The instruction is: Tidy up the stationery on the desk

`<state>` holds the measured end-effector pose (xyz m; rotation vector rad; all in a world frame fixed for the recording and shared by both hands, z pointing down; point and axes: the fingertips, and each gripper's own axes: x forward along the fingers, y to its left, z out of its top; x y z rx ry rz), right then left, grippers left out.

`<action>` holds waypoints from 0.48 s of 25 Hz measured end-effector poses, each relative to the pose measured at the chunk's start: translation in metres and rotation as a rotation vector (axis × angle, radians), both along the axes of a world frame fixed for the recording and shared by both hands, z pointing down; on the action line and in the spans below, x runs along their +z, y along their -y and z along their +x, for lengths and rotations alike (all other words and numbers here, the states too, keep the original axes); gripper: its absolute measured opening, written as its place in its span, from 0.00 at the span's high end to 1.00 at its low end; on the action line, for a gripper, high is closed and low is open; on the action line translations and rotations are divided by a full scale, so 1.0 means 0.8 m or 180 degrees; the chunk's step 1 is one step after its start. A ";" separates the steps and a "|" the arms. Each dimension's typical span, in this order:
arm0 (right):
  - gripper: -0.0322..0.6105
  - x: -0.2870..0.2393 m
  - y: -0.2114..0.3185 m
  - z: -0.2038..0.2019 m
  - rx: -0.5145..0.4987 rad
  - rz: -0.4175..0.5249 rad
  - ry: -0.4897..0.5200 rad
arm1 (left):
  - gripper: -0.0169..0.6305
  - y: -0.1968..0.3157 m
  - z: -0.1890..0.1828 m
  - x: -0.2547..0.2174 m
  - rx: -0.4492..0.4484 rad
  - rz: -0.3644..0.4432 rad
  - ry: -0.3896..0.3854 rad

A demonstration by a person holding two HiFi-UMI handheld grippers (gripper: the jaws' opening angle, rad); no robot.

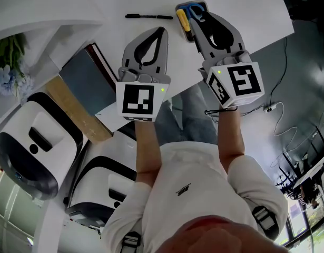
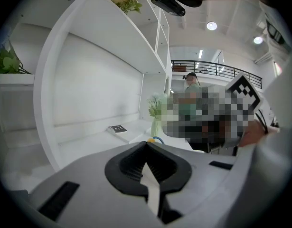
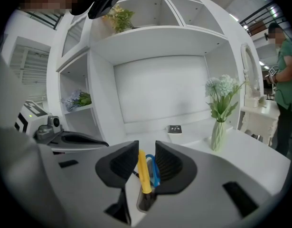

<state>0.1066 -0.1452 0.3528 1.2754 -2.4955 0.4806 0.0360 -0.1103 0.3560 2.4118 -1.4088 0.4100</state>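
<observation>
A yellow marker (image 3: 144, 172) and blue-handled scissors (image 3: 155, 171) stand upright in a dark pen holder (image 3: 146, 202). They rise between the jaws of my right gripper (image 3: 146, 148), which stand a little apart around them, open. From the head view the holder (image 1: 189, 13) sits near the desk's front edge, with the right gripper (image 1: 201, 17) over it. A black pen (image 1: 146, 16) lies on the white desk (image 1: 98, 4) to the left. My left gripper (image 1: 160, 31) hovers short of the pen; its jaws (image 2: 146, 144) are shut with nothing in them.
A small dark notebook (image 3: 174, 129) and a green vase of flowers (image 3: 218, 134) stand at the back of the desk under white shelves (image 3: 155, 37). White machines (image 1: 35, 146) sit on the floor at the left. A person (image 3: 284, 80) stands far right.
</observation>
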 end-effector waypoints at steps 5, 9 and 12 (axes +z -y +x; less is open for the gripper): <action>0.82 -0.003 -0.003 -0.017 -0.0117 0.0027 -0.0020 | 0.97 -0.001 -0.010 0.000 -0.0067 0.0005 -0.0013; 0.83 -0.007 -0.006 -0.046 -0.0325 0.0062 -0.0023 | 0.97 -0.001 -0.025 0.004 -0.0188 -0.0009 -0.0033; 0.83 -0.004 -0.010 -0.076 -0.0530 0.0074 -0.0056 | 0.97 -0.002 -0.041 0.009 -0.0307 -0.0029 -0.0048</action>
